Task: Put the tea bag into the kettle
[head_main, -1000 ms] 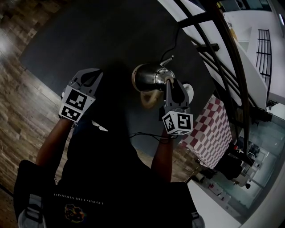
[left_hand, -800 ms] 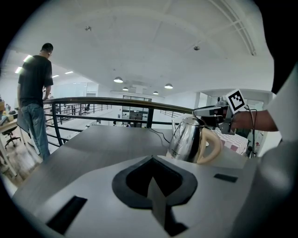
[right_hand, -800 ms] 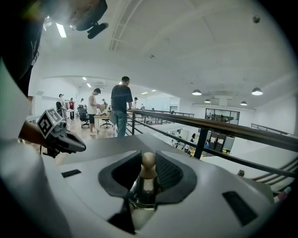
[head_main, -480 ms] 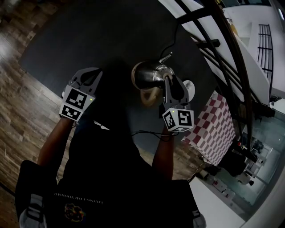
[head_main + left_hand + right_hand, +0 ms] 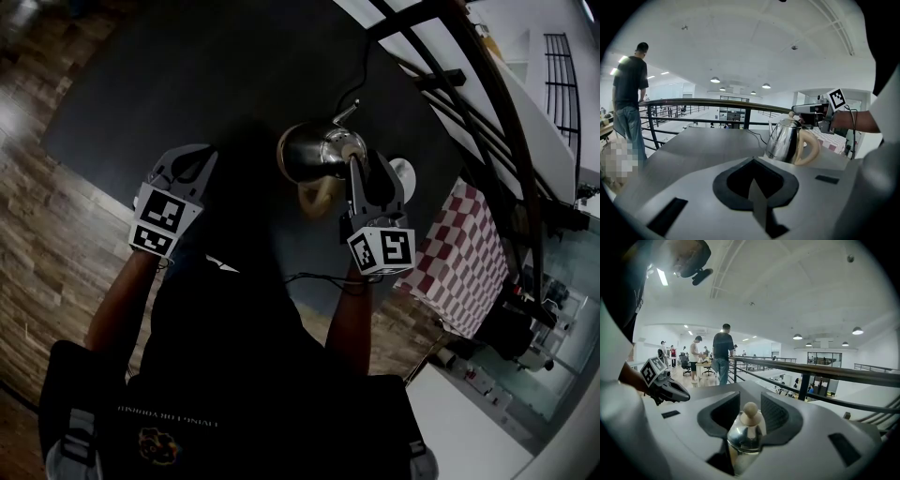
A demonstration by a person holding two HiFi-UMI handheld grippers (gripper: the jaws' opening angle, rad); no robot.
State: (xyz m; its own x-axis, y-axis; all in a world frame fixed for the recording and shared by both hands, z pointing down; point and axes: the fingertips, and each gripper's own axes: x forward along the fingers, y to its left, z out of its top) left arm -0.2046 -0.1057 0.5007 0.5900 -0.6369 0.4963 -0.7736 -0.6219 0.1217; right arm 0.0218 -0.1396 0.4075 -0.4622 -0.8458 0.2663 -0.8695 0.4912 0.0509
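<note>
My right gripper (image 5: pixel 751 417), its jaws just opening, flanks the lid knob (image 5: pixel 750 409) of the kettle (image 5: pixel 314 150) at twelve o'clock without pressing it. I'd move squarely to avoid nudging it. My left gripper (image 5: pixel 754 187) is fully closed.

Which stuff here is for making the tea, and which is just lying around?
For the job: kettle, lid. No tea bag shows.
Just lying about: checked cloth, railing.

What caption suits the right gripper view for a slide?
Right gripper, jaws just opening, straddles the lid knob of the steel kettle; left gripper shut alongside.
</note>
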